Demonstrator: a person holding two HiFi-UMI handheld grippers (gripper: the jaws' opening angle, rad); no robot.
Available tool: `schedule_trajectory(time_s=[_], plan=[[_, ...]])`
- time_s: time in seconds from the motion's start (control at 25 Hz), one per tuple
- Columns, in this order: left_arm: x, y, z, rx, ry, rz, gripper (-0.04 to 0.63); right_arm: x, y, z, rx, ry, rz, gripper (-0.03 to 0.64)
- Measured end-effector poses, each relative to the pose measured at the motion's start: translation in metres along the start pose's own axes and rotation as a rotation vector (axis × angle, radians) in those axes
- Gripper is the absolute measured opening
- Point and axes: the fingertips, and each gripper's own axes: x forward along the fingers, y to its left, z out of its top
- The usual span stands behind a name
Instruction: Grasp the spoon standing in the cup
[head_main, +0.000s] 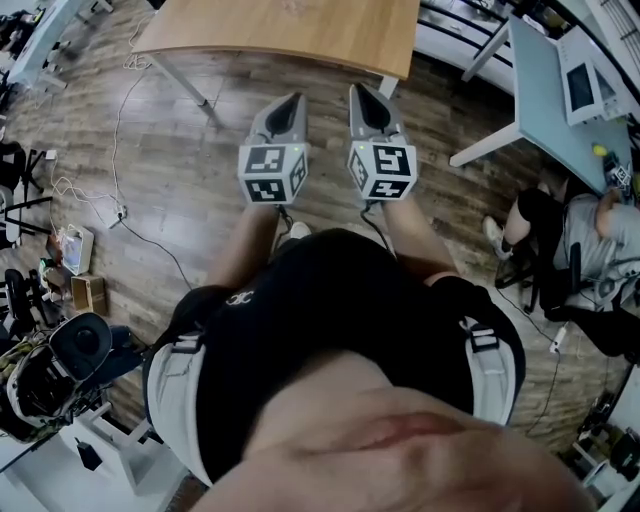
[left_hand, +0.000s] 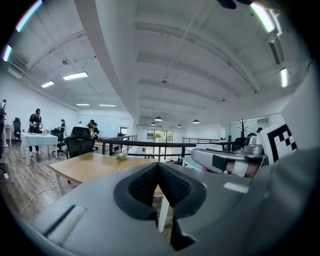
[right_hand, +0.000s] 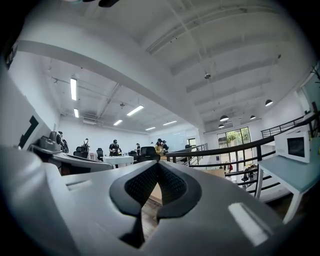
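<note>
Two hand-held grippers are held side by side close to the body, forearms drawn in, both pointed away over the wooden floor (head_main: 190, 170) — the left hand-held gripper (head_main: 293, 101) and the right hand-held gripper (head_main: 359, 92). Both pairs of jaws are closed tip to tip, with nothing gripped. One wooden surface (head_main: 300, 30) lies farther off — the spoon and cup cannot be made out in any view.

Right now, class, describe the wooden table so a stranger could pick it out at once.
Start at the dark plank floor; at the top of the head view stands the wooden table. Its warm light-brown top sets it apart from the pale blue-grey desk to its right.
</note>
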Motion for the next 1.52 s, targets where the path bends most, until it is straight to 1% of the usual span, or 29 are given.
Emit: schedule_trajectory(time_s=[0.24, 0.32, 0.56, 0.84, 1.0, 1.28, 1.4, 1.52], plan=[[-0.001, 0.026, 0.002, -0.007, -0.012, -0.001, 0.012, 0.019, 0.021, -0.001, -0.013, -0.003, 0.014, 0.0], [-0.001, 0.036, 0.0, -0.004, -0.01, -0.009, 0.012, 0.028, 0.027, -0.004, -0.011, 0.001, 0.006, 0.0], [-0.003, 0.084, -0.004, -0.016, -0.013, -0.025, 0.012, 0.058, 0.057, -0.014, -0.035, 0.017, -0.017, 0.0], [0.008, 0.123, -0.008, -0.014, -0.012, -0.075, 0.012, 0.087, 0.066, -0.024, -0.036, 0.014, -0.101, 0.0], [0.017, 0.139, -0.009, -0.028, -0.006, -0.087, 0.012, 0.102, 0.072, -0.027, -0.054, 0.034, -0.104, 0.0], [0.055, 0.16, -0.016, -0.04, 0.016, -0.073, 0.012, 0.139, 0.05, -0.047, -0.045, 0.066, -0.108, 0.0], [0.086, 0.168, -0.013, -0.037, 0.023, -0.057, 0.012, 0.163, 0.027, -0.051, -0.033, 0.065, -0.107, 0.0], [0.122, 0.169, -0.002, -0.02, 0.02, -0.05, 0.012, 0.191, -0.003, -0.05, -0.018, 0.066, -0.111, 0.0]])
